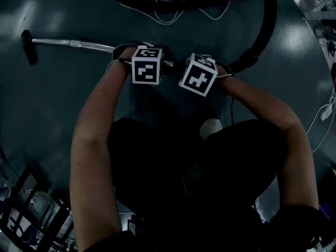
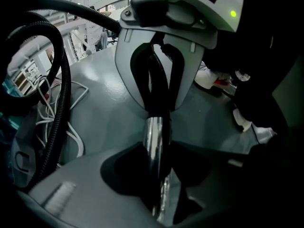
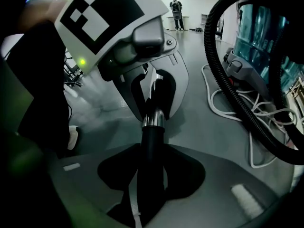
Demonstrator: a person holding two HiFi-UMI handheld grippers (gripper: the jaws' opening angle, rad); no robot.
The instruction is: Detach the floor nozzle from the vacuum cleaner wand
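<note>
1. Dim grey-green floor (image 1: 52,104) with a dull shine carries everything. The person sits low over it, arms stretched forward.
2. The left hand-held gripper (image 2: 154,175) is clenched on the chrome tube of the wand (image 1: 79,44), and its own view shows the metal pinched between the jaws.
3. The right hand-held gripper (image 3: 149,175) is clamped on the wand's black section (image 3: 151,148), just beside the left one. A chrome collar (image 3: 153,121) sits between the two grips.
4. Both point steeply down with the wand lying level beneath them. Holding either side of that joint probably braces the tube so it cannot roll or slide when it is pulled or twisted.
5. The floor nozzle (image 1: 26,46) is still on the wand's far end. It lies well out beyond the left hand-held gripper, on the side away from the right one, and neither touches it.
6. It shows as a short black bar set across the tube, and the light is too dim to make out its catch or brush.
7. A black corrugated hose (image 1: 265,30) loops away past the right hand-held gripper, with a white cable (image 1: 173,4) lying ahead of both.
8. My judgement is that the nozzle joint has not yet been worked, and one grip needs to move closer to it.
</note>
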